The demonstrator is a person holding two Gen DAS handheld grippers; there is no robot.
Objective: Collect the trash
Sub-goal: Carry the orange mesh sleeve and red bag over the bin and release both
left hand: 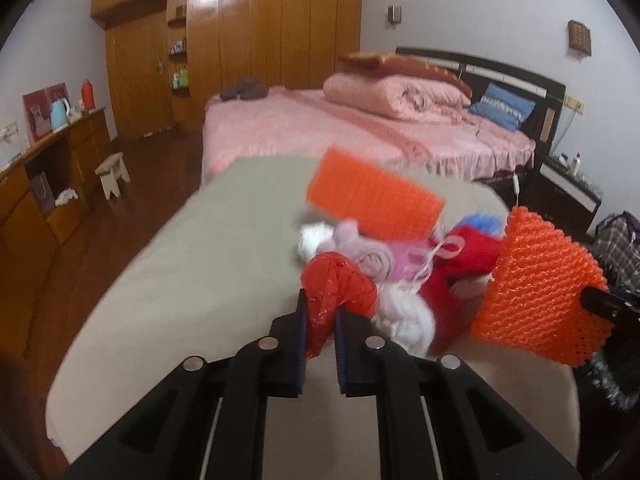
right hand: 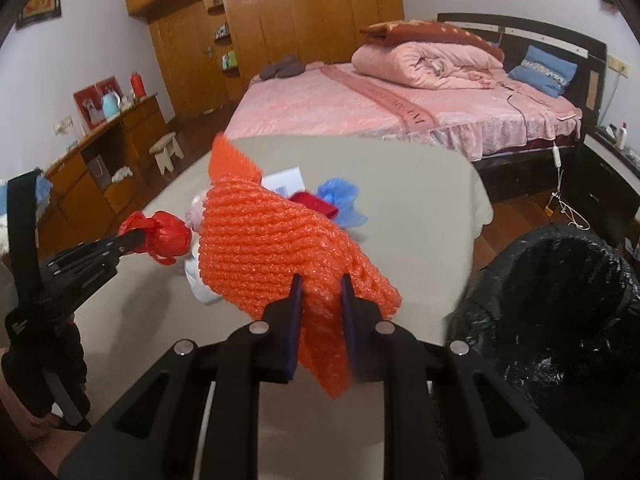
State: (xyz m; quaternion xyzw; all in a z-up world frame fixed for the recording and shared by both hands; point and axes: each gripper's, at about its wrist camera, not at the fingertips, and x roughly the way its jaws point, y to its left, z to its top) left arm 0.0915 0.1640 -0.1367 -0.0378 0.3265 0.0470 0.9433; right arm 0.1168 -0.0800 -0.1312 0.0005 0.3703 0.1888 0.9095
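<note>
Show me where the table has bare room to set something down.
The table is bare along its left side and near edge, left of the left gripper holding the red bag. It is crowded at the far right, around the trash pile and orange netting.

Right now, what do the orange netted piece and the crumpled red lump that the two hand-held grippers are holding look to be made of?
Orange netted piece: looks like foam mesh packaging; open woven cells, slight sparkle, and it drapes softly from the right hand-held gripper. Crumpled red lump: probably a thin plastic bag; glossy, wrinkled, knotted into a bunch, pinched by the left hand-held gripper.
</note>
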